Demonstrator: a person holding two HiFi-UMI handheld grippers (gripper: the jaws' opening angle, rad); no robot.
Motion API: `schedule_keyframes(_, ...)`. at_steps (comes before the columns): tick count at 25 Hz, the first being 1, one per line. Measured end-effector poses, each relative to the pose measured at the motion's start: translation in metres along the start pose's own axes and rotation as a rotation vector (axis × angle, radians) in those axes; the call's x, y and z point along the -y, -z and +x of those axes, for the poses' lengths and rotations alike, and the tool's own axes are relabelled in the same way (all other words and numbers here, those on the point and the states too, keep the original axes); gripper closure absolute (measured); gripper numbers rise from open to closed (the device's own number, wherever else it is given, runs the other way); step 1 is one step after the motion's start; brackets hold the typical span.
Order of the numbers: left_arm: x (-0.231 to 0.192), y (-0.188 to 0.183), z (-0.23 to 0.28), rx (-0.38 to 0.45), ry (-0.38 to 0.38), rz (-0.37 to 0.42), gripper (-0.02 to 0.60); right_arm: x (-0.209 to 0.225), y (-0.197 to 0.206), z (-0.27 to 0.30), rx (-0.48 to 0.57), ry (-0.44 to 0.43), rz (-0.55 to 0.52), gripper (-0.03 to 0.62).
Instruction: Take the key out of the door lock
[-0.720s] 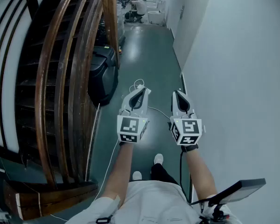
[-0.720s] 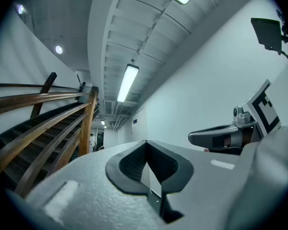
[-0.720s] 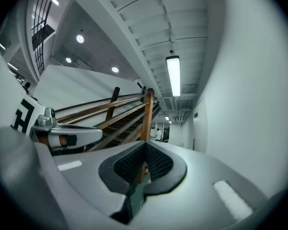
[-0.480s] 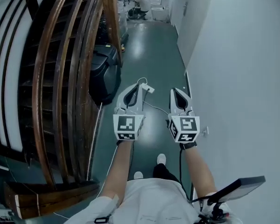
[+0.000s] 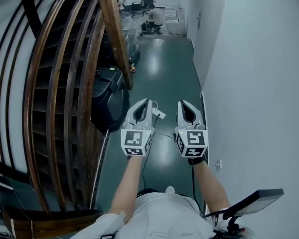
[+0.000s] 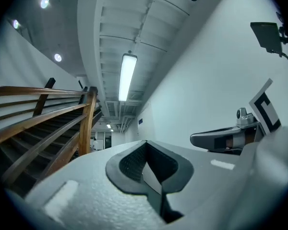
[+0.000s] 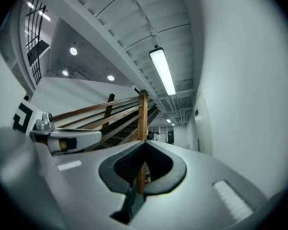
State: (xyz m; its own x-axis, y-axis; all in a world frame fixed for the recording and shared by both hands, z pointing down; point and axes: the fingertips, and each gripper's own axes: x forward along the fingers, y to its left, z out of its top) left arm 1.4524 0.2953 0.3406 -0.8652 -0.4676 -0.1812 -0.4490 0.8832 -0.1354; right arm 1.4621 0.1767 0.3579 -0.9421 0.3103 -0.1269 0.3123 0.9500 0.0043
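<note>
Key and door lock appear in no view. Two claws, the left gripper point(image 5: 143, 103) and the right gripper point(image 5: 184, 104), both closed and empty, are held side by side just right of one wooden stair railing point(image 5: 54, 83). One white wall point(image 5: 259, 73) stands farther right.

The left gripper point(image 6: 146, 150) fills the lower half of the frame, its grey jaws closed together with nothing between the dark ribbed pads point(image 6: 132, 162). At the right edge the right gripper point(image 6: 198, 139) juts in sideways, level with it (a black-and-white marker cube point(image 6: 265, 108) sits behind). A wooden stair railing point(image 6: 38, 114) slants across the left side and ends at a square post point(image 6: 89, 123). A long ceiling lamp point(image 6: 127, 75) glows above centre, with round lights point(image 6: 44, 2) at upper left. A plain white wall point(image 6: 206, 75) takes up the right. A dark flat panel point(image 6: 269, 35) hangs at upper right.
</note>
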Motion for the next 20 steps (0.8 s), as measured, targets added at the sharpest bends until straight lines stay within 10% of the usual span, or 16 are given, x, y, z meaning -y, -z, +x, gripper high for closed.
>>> schedule_keyframes(20,-0.165,0.120,0.255,-0.126,-0.033,-0.051,0.588,0.074,0.077,0.294,-0.143,0.086,-0.058,0.600)
